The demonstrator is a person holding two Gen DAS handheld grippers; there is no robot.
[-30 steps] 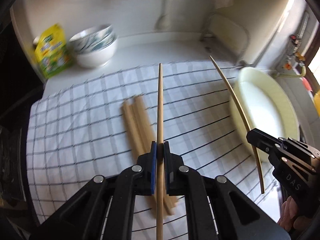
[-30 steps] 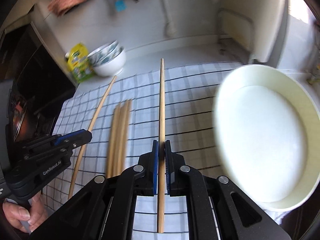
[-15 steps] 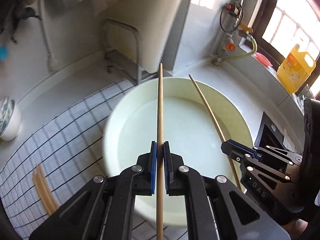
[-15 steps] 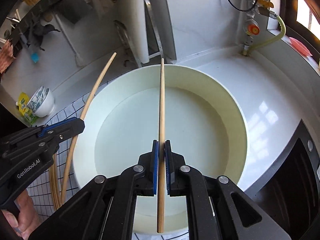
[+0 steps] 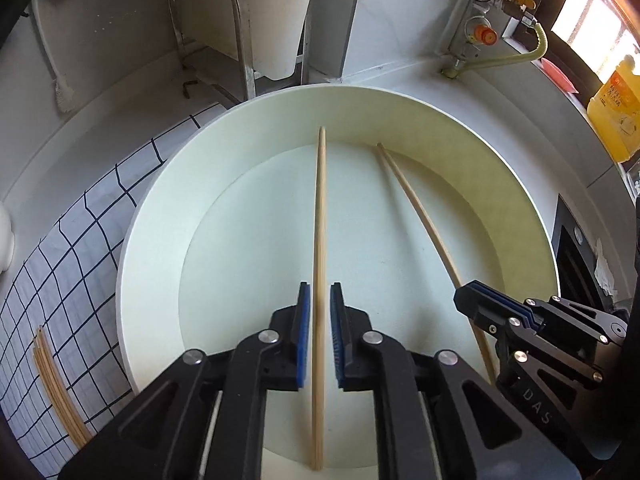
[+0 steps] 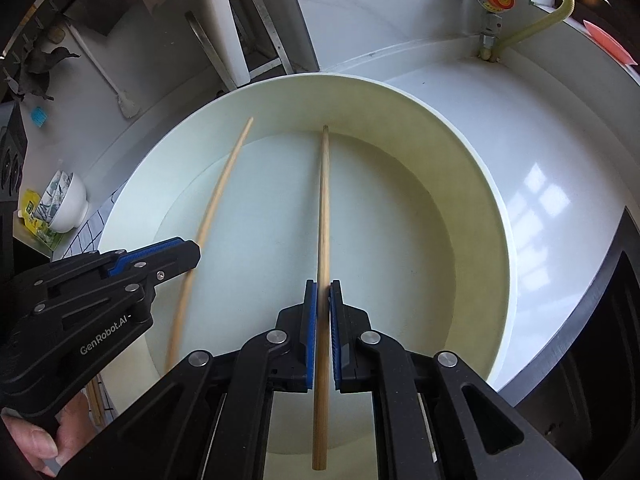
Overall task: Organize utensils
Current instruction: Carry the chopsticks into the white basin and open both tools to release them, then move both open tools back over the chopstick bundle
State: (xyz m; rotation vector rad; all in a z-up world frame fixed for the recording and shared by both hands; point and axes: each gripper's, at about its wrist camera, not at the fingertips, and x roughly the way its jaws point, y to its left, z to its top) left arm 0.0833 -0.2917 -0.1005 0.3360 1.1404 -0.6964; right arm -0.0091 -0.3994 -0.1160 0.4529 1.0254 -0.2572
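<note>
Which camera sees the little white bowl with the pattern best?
The right wrist view: the patterned bowl sits whole at its left edge, beside a yellow packet. The left wrist view shows only a white sliver at its left border.

Basin [image 5: 520, 208]: floor open between two chopsticks; raised rim all round. Metal rack [image 5: 212, 40] behind, gas valve [image 5: 484, 34] beyond.

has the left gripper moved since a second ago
Yes. The left gripper went from above the checked cloth to over the round cream basin; its jaws have just been opening, wooden chopstick between them.
</note>
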